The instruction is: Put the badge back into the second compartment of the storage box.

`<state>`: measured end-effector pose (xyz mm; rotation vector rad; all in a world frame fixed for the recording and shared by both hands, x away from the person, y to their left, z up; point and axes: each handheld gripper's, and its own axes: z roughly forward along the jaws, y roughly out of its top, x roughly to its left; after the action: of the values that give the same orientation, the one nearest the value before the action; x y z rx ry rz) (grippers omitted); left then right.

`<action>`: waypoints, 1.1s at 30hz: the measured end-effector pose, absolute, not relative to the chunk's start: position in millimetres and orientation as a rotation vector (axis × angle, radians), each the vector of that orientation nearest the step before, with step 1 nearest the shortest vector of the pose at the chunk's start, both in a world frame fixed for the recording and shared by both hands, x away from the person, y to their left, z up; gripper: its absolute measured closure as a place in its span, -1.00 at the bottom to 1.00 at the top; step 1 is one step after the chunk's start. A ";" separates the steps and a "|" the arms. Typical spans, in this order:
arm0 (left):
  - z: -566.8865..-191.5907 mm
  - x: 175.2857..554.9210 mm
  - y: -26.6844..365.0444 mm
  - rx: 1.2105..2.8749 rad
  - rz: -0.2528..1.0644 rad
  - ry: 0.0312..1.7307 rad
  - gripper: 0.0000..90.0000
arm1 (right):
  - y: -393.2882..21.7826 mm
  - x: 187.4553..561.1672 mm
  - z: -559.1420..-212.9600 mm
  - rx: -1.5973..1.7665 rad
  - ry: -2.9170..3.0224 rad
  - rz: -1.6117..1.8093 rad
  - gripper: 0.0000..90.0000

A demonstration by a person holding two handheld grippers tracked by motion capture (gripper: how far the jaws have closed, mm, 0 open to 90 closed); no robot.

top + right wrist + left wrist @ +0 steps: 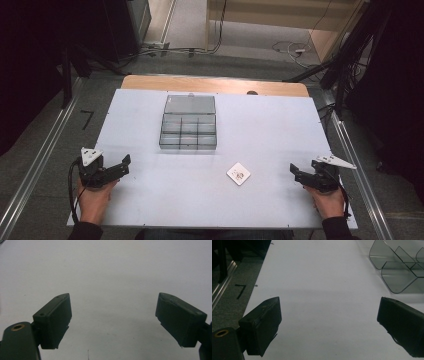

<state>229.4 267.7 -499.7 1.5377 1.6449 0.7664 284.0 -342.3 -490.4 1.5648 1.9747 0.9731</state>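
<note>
A clear plastic compartment box (189,129) with its lid folded back stands at the middle of the white table top (165,200). A small white square packet (238,173) lies flat in front of it, a little to the right. My left gripper (125,166) rests near the table's left front corner, open, with nothing between its jaws. In the left gripper view the gripper (329,315) points along the bare board, with the box (397,267) ahead at upper right. My right gripper (295,173) sits near the right front edge, open and empty, aimed leftward. The right gripper view has the gripper (113,315) over bare white surface.
The white board lies on a wooden table whose far edge (215,84) shows behind it. Metal rails (35,170) run along both sides on the grey floor. Cables (290,49) lie on the floor beyond the table. A black "7" mark (240,291) is on the floor left.
</note>
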 end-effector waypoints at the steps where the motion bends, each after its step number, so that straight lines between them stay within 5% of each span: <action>1: -499.5 229.3 267.6 1.538 0.766 1.645 -0.88 | -341.7 284.1 -490.0 1.567 1.975 0.970 -0.74; 33: -498.6 228.7 267.2 1.529 0.762 1.639 -0.88 | -310.3 288.7 -491.7 1.509 2.065 0.947 -0.83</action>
<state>228.7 267.2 -498.6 1.5295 1.6394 0.7625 288.7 -310.3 -491.7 1.5090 2.0648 0.9470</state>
